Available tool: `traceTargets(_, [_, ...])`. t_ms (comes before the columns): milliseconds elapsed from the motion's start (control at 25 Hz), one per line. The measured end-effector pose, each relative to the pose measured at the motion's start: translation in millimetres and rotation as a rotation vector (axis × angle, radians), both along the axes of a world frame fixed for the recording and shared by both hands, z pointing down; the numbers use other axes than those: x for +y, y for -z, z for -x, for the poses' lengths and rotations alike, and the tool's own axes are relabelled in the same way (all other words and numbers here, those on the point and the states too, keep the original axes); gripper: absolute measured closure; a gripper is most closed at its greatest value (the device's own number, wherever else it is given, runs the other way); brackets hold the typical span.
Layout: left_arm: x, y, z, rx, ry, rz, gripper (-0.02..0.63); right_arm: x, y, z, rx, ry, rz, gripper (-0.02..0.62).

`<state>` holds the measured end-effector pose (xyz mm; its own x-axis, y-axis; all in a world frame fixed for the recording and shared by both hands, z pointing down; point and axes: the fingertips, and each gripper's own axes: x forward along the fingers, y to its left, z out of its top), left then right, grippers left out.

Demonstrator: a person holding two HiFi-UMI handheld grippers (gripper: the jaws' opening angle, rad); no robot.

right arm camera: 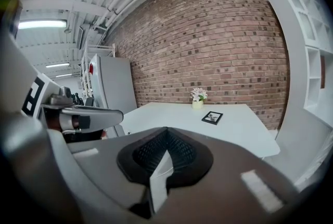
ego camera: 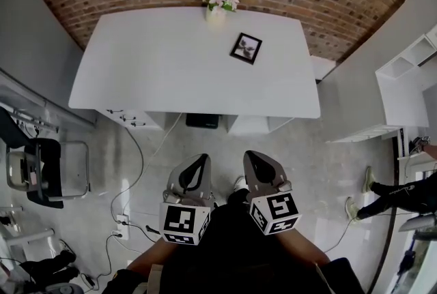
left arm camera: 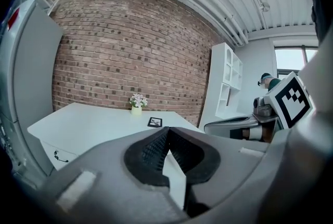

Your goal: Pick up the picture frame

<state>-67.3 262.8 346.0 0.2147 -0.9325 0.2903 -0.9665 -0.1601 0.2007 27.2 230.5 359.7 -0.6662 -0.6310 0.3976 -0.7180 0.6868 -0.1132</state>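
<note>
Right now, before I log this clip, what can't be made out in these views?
1. The picture frame: its image is too small to read in every view.
2. The dark box under the table: head view, mostly hidden by the tabletop.
3. The person at right: head view, cut off by the picture edge.

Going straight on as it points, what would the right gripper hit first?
The right gripper would probably meet the near edge of the white rectangular table first, though depth is unclear. The black picture frame lies farther back, right of that line.
</note>
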Motion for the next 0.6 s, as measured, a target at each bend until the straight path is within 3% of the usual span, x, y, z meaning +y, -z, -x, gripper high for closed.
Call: traceTargets(600, [-78, -14, 6, -0.015, 0.047, 0.055, 0.606, -84, -27, 13, -0.007, 0.052, 0.055, 0.595])
